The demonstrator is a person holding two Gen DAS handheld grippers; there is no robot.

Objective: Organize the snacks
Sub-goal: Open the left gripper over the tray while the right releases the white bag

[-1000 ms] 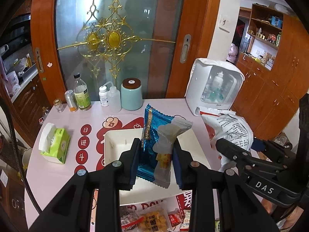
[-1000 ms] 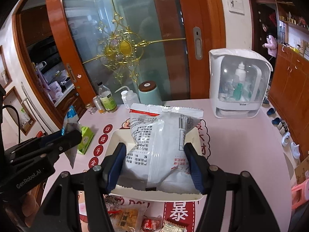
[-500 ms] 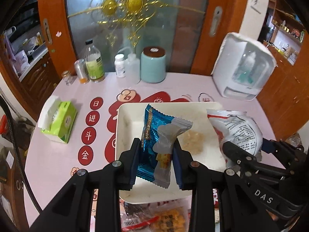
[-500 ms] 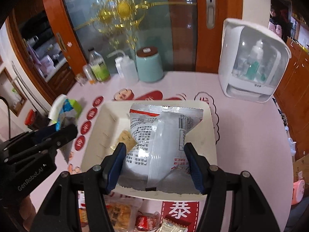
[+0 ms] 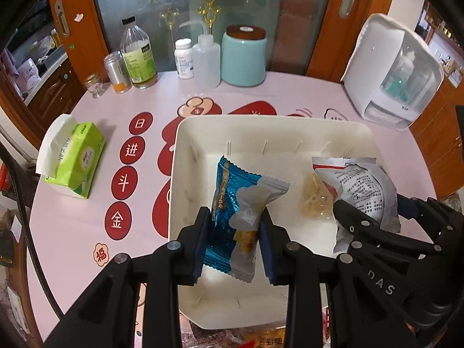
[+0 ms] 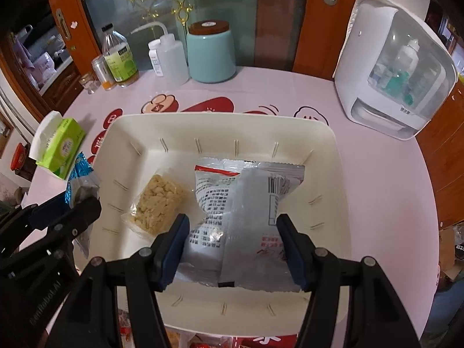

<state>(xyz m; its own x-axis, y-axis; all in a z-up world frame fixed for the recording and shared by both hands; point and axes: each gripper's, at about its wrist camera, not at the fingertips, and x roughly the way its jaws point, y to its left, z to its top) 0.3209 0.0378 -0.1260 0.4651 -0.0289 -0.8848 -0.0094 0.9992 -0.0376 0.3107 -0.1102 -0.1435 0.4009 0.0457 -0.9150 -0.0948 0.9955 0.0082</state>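
Over white tray [image 5: 203,133]: left gripper [image 5: 233,240] jaws clamped on blue wafer packet [image 5: 224,203] plus grey snack packet [image 5: 246,217]; right gripper [image 6: 232,249] jaws clamped on silver snack bag [image 6: 246,211] (clear cracker pack [image 6: 156,203] lying inside tray).

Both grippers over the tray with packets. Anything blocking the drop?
Mostly clear. One clear-wrapped snack already lies on the tray floor, between the two loads. The left gripper holds the blue and grey packets over bare floor; the right gripper holds the silver bag beside that snack, not over it.
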